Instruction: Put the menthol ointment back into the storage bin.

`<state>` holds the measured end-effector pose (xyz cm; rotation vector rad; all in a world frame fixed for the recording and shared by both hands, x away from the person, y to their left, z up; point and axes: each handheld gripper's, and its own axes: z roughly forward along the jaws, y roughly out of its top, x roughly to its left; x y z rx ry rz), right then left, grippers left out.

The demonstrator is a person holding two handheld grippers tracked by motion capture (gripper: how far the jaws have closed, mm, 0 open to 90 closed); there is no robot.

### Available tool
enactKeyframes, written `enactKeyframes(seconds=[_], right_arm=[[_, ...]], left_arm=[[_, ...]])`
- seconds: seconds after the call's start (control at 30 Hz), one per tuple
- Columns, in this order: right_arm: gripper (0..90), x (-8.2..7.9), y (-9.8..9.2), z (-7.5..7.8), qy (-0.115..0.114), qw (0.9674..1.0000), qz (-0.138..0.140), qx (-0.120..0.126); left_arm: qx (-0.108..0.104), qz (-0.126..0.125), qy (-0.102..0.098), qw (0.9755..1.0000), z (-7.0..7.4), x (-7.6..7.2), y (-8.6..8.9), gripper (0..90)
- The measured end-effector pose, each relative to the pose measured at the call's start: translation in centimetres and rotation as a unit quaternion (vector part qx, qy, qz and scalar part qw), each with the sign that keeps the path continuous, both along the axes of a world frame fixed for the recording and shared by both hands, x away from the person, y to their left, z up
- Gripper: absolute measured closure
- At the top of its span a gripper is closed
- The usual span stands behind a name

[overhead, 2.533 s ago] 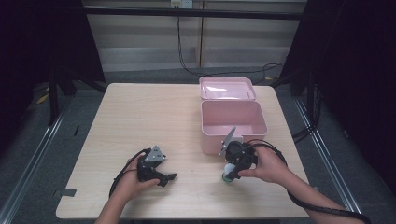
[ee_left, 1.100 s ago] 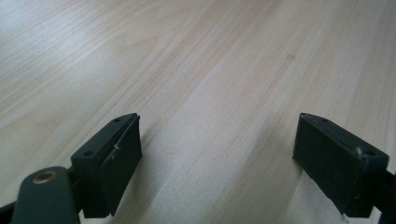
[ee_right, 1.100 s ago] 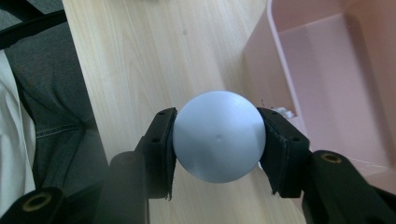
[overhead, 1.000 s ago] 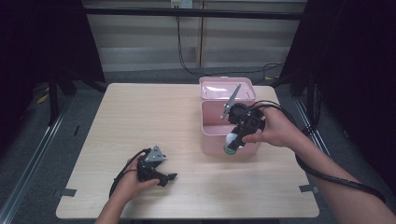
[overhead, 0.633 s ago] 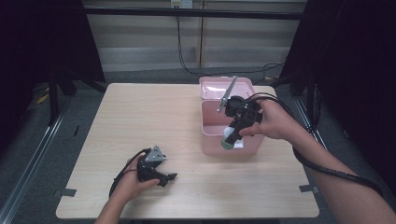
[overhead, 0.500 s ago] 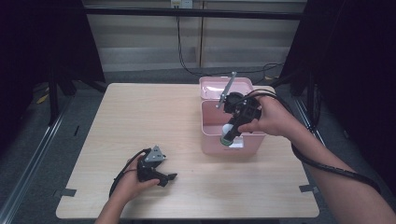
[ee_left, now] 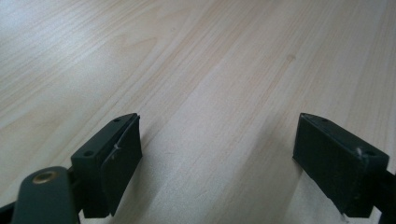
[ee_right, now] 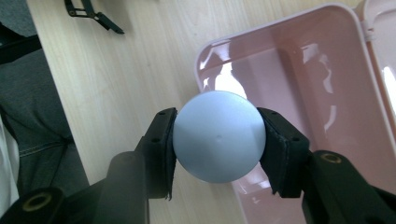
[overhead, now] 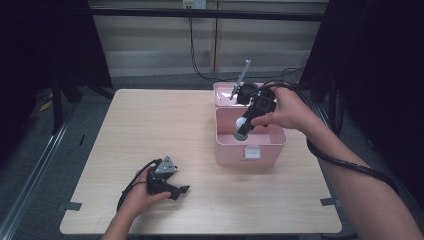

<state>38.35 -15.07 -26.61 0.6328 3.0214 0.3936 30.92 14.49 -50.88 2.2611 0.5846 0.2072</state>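
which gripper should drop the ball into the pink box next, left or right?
Right. The right gripper is shut on the pale blue ball and hangs above the open pink box. The left gripper sits open and empty low on the table, well away from the box.

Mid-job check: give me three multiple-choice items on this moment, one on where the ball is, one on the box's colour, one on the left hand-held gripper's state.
1. Where is the ball?
A. on the table
B. between the right hand-held gripper jaws, over the box
C. on the lid

2. What colour is the box?
A. pink
B. green
C. white

3. What state is the left hand-held gripper in?
A. shut on a ball
B. shut, nothing held
C. open, nothing held

Answers: 1 B, the pads press the ball's sides above the box rim. 2 A, its walls are pink. 3 C, bare table shows between its spread jaws.
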Motion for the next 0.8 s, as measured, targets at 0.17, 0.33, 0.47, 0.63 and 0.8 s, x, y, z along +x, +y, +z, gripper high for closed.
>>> enactKeyframes(seconds=[0.17,0.33,0.47,0.63,0.8], right_arm=[[50.6,0.7,0.1,0.0,-0.005,1.0000,-0.001,-0.005],[50.6,1.8,0.3,-0.2,-0.009,0.9999,-0.006,-0.004],[50.6,2.3,0.3,-0.4,-0.011,0.9999,-0.007,-0.002],[50.6,3.1,0.7,-1.3,-0.007,0.9999,-0.009,-0.010],[50.6,3.7,0.9,-2.2,-0.004,0.9998,-0.008,-0.015]], left_arm=[[0.000,0.000,0.000,1.0000,0.0,0.0,0.0,14.9],[0.002,0.001,0.000,1.0000,0.0,0.0,0.0,14.8],[0.002,0.000,-0.001,1.0000,0.0,0.0,0.0,14.9],[0.001,0.000,0.000,1.0000,0.0,0.0,0.0,14.9],[0.000,0.000,0.000,1.0000,0.0,0.0,0.0,14.8]])
